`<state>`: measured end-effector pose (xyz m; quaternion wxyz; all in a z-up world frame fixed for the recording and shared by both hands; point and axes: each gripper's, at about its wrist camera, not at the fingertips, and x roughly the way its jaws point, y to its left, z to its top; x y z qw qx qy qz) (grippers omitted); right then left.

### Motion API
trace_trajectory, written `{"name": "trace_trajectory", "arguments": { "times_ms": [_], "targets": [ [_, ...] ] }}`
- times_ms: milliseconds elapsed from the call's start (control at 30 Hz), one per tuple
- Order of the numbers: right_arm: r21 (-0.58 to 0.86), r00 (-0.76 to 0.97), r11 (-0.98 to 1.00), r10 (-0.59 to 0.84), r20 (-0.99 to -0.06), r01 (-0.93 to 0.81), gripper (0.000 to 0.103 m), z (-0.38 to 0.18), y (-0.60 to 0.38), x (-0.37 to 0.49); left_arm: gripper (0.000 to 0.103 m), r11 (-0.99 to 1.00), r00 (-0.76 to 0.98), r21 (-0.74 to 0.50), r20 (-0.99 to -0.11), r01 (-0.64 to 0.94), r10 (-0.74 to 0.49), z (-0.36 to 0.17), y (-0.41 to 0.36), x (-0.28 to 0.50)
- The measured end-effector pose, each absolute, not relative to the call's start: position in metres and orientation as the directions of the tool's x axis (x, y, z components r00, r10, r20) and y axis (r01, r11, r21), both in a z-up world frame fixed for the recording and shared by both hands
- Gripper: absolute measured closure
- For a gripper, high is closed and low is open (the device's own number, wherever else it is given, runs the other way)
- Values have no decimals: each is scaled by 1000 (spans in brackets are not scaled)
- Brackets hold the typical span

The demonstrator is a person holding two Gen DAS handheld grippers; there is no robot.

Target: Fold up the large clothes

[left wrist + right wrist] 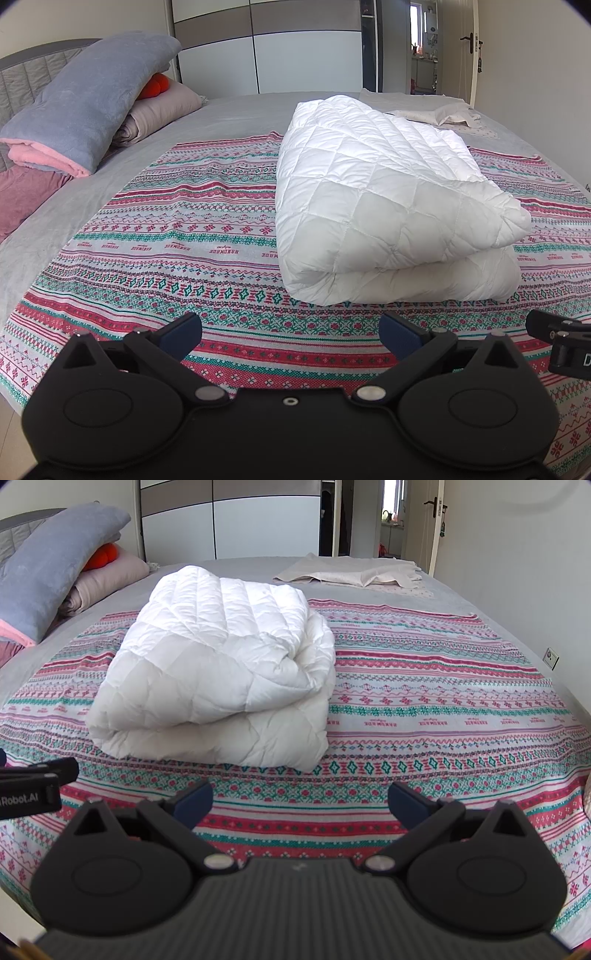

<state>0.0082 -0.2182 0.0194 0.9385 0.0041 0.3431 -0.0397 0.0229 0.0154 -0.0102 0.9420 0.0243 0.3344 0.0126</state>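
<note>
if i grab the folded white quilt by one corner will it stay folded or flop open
Probably flops open: the white quilt looks puffy and soft, its layers only resting loosely on each other. It likely feels light for its bulk. Both grippers, left and right, are open and clear of it.

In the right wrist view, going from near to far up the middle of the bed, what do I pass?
Right tool → red and green patterned blanket → folded white quilted duvet → grey bedsheet → white wardrobe doors.

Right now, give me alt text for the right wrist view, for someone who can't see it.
A folded white quilt lies on a red-and-green patterned sheet covering a bed. The open right gripper hovers in front of it, empty, with pillows at far left.
</note>
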Motion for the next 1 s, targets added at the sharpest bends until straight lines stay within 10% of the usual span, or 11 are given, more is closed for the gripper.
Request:
{"name": "trace_trajectory", "arguments": {
  "times_ms": [1000],
  "targets": [
    [-24, 756, 997, -73, -651, 75, 0, 16, -221, 9, 0, 998, 774, 55, -631, -9, 42, -10, 16, 24]
  ]
}}
